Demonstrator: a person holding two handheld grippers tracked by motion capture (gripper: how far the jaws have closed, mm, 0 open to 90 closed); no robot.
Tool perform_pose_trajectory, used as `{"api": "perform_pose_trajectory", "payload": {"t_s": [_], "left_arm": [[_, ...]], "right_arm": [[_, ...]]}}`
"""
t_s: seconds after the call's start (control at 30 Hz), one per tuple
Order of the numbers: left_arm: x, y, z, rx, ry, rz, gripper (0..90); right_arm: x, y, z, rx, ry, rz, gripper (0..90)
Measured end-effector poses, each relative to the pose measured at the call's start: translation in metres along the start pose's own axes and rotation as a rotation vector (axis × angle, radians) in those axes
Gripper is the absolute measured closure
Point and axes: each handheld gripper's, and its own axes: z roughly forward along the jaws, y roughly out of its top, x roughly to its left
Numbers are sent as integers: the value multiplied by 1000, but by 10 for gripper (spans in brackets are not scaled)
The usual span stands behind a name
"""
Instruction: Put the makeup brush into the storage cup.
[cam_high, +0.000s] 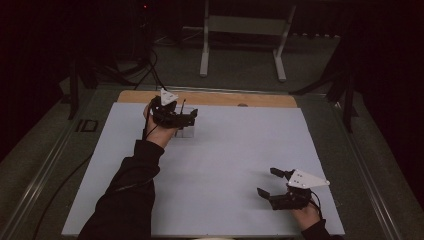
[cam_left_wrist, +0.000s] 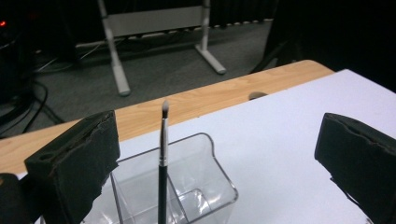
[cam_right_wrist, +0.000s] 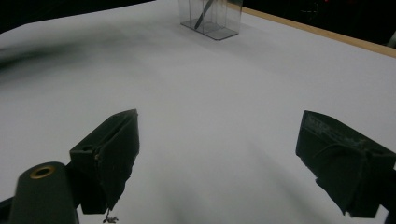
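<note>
Nearest the person, the right gripper (cam_high: 270, 183) hovers low over the white sheet (cam_high: 220, 165), jaws spread wide with nothing between them. Farther up the sheet, the left gripper (cam_high: 192, 117) stands open too, just above a clear plastic holder (cam_left_wrist: 196, 186) (divided into compartments) where a thin brush (cam_left_wrist: 163, 158) stands upright, bristles up. Beyond lies the wooden table edge (cam_left_wrist: 210, 98).

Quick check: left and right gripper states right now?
Left gripper: open, empty, above the clear holder with the brush.
Right gripper: open, empty.
</note>
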Motion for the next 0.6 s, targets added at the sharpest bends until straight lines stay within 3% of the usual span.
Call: {"api": "perform_pose_trajectory", "payload": {"t_s": [0.13, 0.2, 0.3, 0.33, 0.43, 0.53, 0.6], "left_arm": [[0, 1, -7, 5, -18, 13, 9], [0, 0, -11, 21, -57, 8, 9], [-2, -1, -15, 36, -78, 30, 9], [-2, -3, -20, 52, -104, 47, 9], [-1, -5, -26, 55, -163, 49, 9], [0, -8, -33, 54, -184, 63, 10], [2, -9, -37, 59, -226, 49, 28]], "right_arm": [[-2, -2, 1, 5, 6, 6, 134], [-4, -3, 1, 7, 10, 16, 133], [-6, -4, 2, 11, 13, 28, 133], [-7, -4, 2, 14, 12, 31, 133], [-8, -5, 2, 15, 15, 37, 133], [-7, -5, 3, 18, 17, 36, 133], [-7, -5, 3, 20, 19, 32, 132]]}}
